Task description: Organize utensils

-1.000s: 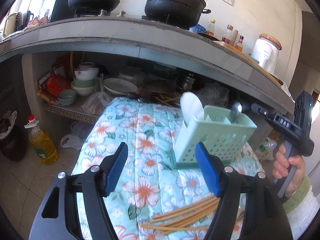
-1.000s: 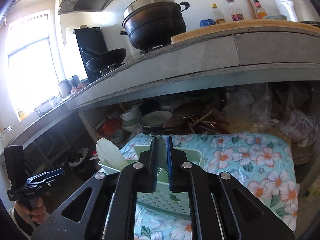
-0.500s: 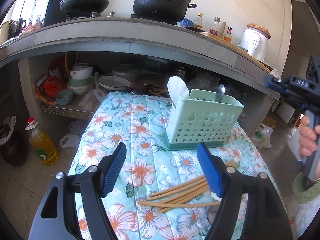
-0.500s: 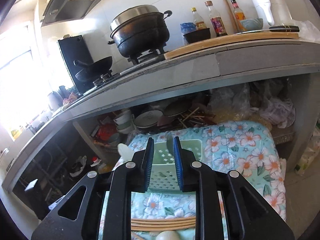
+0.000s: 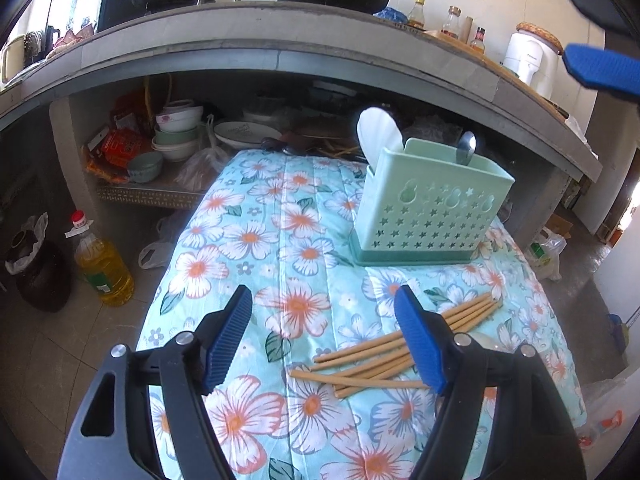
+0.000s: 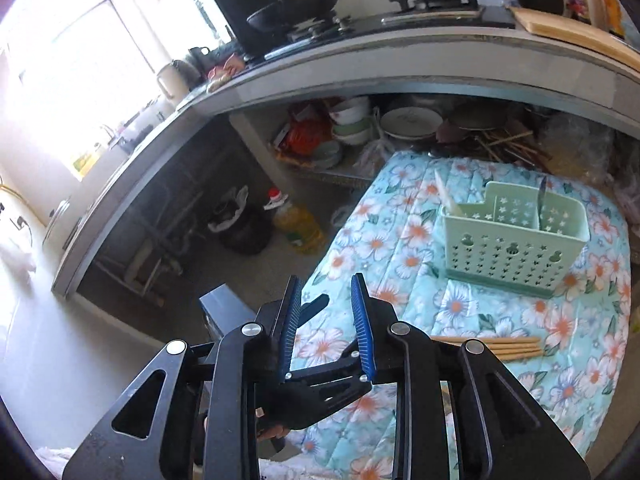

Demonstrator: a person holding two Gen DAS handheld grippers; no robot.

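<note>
A mint-green utensil caddy (image 5: pixel 430 204) stands on the floral-cloth table (image 5: pixel 280 240); it also shows in the right wrist view (image 6: pixel 516 236). It holds a white rice paddle (image 5: pixel 378 132) at its left end and a metal spoon (image 5: pixel 466 148) at its right. Several wooden chopsticks (image 5: pixel 400 352) lie loose on the cloth in front of it, also visible in the right wrist view (image 6: pixel 492 346). My left gripper (image 5: pixel 324 344) is open and empty, low over the cloth just left of the chopsticks. My right gripper (image 6: pixel 326 328) is open and empty, raised above the left gripper (image 6: pixel 312 384).
A concrete counter (image 5: pixel 280 40) with a wok and a big pot overhangs a shelf of bowls and plates (image 5: pixel 180 136). An oil bottle (image 5: pixel 102 264) and a dark jar (image 5: pixel 40 276) stand on the floor left of the table.
The right gripper has opened from shut, lifted away from the caddy and swung left above the left gripper. The left gripper has pulled back and lowered toward the chopsticks.
</note>
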